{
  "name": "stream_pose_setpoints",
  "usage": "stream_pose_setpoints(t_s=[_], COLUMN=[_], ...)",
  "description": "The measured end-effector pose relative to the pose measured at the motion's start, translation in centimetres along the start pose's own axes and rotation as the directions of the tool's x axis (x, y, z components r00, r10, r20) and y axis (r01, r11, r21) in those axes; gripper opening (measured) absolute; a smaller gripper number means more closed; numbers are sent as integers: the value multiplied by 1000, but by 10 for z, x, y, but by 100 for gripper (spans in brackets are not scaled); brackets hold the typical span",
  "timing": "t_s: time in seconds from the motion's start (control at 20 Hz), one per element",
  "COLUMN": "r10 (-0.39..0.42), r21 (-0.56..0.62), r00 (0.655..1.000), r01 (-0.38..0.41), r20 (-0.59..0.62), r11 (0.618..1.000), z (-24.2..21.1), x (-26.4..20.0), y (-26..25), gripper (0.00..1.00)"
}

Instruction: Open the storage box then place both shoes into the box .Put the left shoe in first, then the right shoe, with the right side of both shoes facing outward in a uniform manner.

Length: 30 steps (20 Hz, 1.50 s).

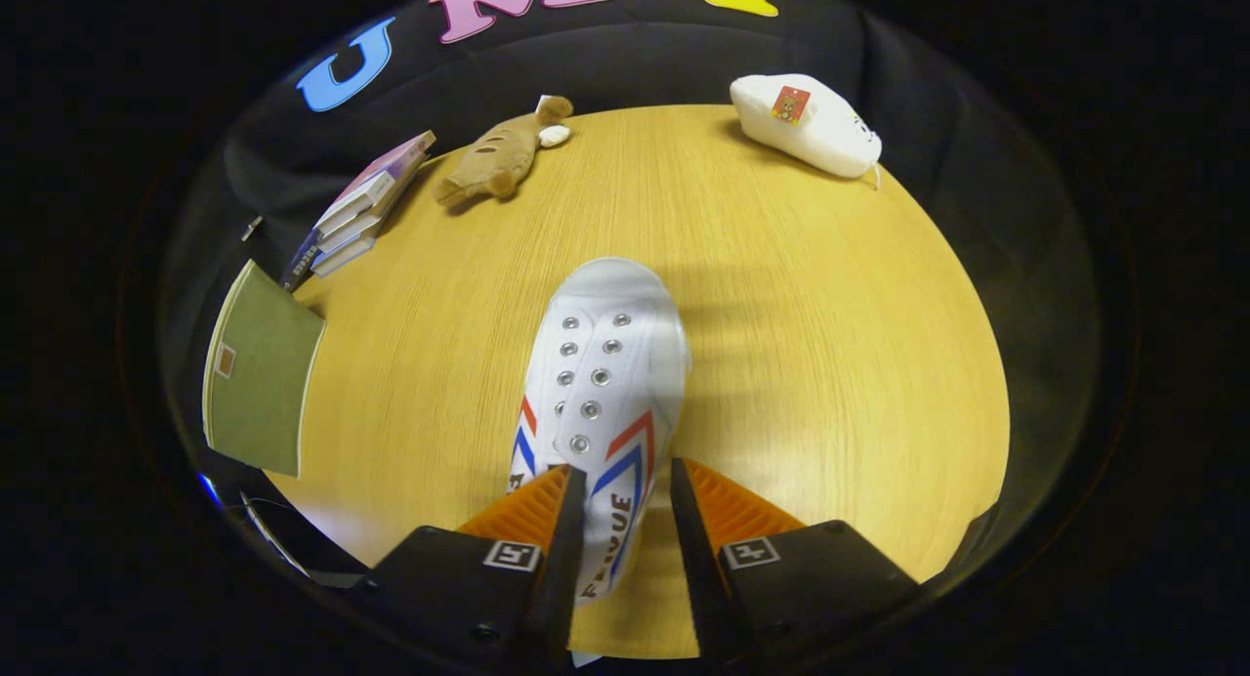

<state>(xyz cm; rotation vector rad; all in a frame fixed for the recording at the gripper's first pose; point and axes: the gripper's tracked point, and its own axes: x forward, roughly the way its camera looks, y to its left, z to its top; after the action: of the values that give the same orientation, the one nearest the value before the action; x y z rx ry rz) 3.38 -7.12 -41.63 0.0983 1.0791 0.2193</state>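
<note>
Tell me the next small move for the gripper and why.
Probably close the fingers. The gripper stands open, with the heel end of the white sneaker between its fingers: one finger lies against the shoe's side, while a gap shows at the other. The sneaker looks to rest on the wooden table, not yet gripped.

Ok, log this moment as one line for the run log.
gripper: fingers astride white shoe heel, grip unclear | shoe: on wooden table, toe pointing away | storage box: unopened

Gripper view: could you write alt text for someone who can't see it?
A gripper holds its two fingers around the heel of a white canvas shoe with red and blue stripes on a round wooden table, which also carries soft toys and books.
</note>
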Motion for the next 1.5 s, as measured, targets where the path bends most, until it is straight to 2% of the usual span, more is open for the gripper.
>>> stream_pose_setpoints(t_s=[0.05, 0.15, 0.25, 0.35, 0.65, 0.85, 1.25, 1.5], r10=[-15, -34, -36, -37, -27, -36, 38, 109], r21=[-7, 9, 7, 28, 161, 109, 96, 109], r00=[1000, 999, 999, 999, 1000, 998, 987, 971], r01=[15, 34, 35, 37, 24, 31, -54, -134], r20=[-6, 3, 12, 11, 16, 51, 156, 213], r11=[1000, 999, 999, 999, 987, 994, 994, 985], z=[1, 2, 1, 4, 12, 20, 47, 65], x=[1, 1, 3, 2, -20, -58, -135, -174], y=[-1, -5, -8, -9, 2, 35, 158, 241], gripper=[43, 30, 23, 9, 6, 6, 6, 6])
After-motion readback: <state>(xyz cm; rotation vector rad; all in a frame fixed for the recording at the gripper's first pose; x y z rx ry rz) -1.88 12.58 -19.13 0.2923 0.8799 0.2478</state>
